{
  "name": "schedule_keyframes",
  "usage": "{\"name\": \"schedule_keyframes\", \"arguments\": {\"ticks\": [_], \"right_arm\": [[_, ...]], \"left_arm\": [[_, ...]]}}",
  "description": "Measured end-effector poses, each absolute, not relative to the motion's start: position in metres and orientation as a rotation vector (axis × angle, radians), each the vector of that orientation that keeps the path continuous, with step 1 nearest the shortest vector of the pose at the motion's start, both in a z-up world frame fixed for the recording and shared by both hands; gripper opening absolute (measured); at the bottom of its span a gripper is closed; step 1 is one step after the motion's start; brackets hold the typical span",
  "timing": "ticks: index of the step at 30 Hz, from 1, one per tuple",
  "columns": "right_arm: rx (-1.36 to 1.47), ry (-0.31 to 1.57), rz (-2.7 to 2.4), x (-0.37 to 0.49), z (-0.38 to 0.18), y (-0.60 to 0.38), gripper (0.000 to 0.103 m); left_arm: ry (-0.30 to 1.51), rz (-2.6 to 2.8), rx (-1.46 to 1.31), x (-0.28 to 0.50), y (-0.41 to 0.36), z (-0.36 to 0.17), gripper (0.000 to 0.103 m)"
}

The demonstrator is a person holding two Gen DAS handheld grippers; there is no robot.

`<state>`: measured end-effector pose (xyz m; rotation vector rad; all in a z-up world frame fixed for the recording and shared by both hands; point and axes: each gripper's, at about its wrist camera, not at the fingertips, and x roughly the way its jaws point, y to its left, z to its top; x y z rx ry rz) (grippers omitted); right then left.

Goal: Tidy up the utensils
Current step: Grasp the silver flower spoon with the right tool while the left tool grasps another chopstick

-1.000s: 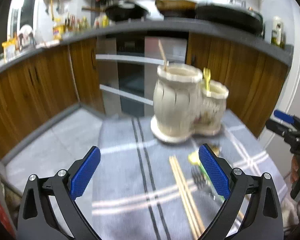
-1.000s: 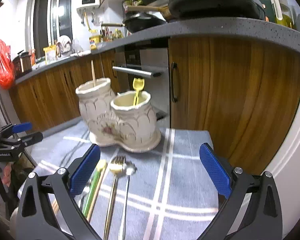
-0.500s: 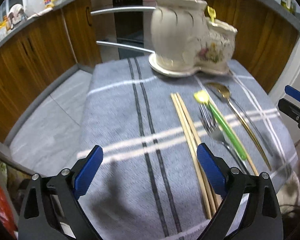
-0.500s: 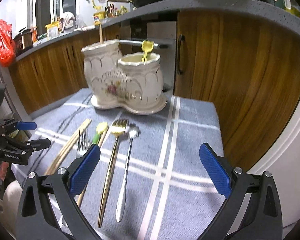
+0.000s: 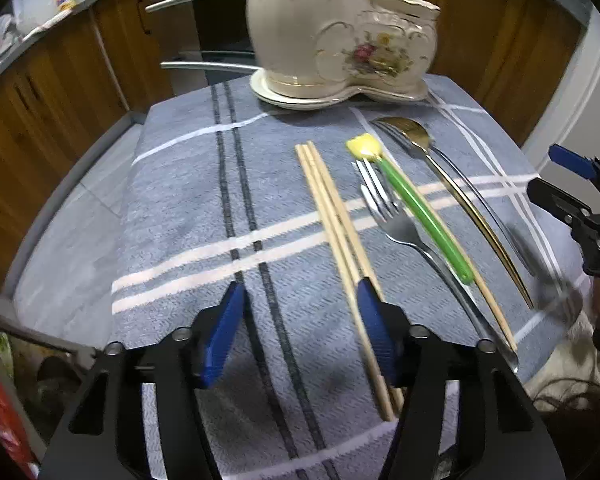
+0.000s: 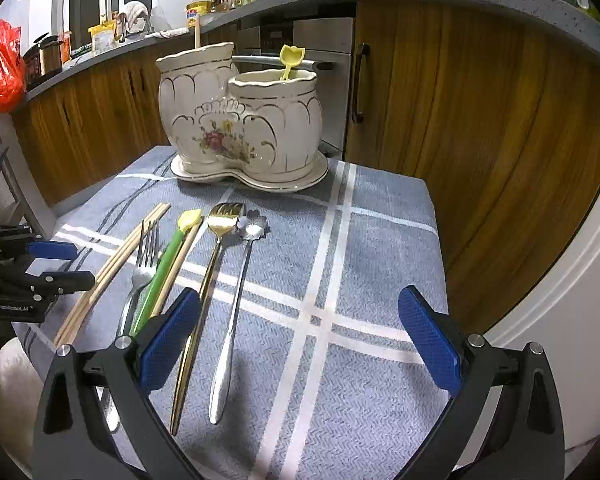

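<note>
My left gripper (image 5: 300,328) has its jaws apart beside the chopsticks (image 5: 340,236); my right gripper (image 6: 300,344) gapes wide over the silver spoon (image 6: 236,304), near the ceramic holder (image 6: 240,120).

Both wrist views look low along their open jaws across the cloth (image 5: 188,208), sharing the utensil holder (image 6: 240,120) beyond them.
</note>
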<state>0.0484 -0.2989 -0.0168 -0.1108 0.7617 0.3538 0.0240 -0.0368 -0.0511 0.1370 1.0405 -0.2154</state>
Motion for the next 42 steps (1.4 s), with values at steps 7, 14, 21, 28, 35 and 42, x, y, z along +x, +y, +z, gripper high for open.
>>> {"name": "schedule_keyframes", "arguments": {"ticks": [7,14,21,28,35,42], "right_arm": [[-0.144,0.78,0.365,0.048,-0.02,-0.296,0.098],[-0.16,0.792,0.369,0.047,-0.02,-0.295,0.097],[-0.171,0.806,0.396,0.044,-0.023,-0.291,0.094],[-0.151,0.885,0.447,0.05,-0.031,-0.288,0.065],[-0.19,1.014,0.498,0.064,-0.042,-0.267,0.029],[-0.242,1.064,0.515,0.079,-0.041,-0.249,0.021]], "left_arm": [[1.07,-0.236,0.192,0.023,-0.045,-0.049,0.042],[1.081,-0.242,0.207,0.029,-0.045,-0.049,0.031],[1.084,-0.266,0.261,0.028,-0.052,-0.052,0.007],[1.093,-0.245,0.253,0.027,-0.035,-0.051,0.005],[1.093,-0.234,0.26,0.027,-0.033,-0.051,0.005],[1.091,-0.239,0.242,0.029,-0.033,-0.051,0.005]]}}
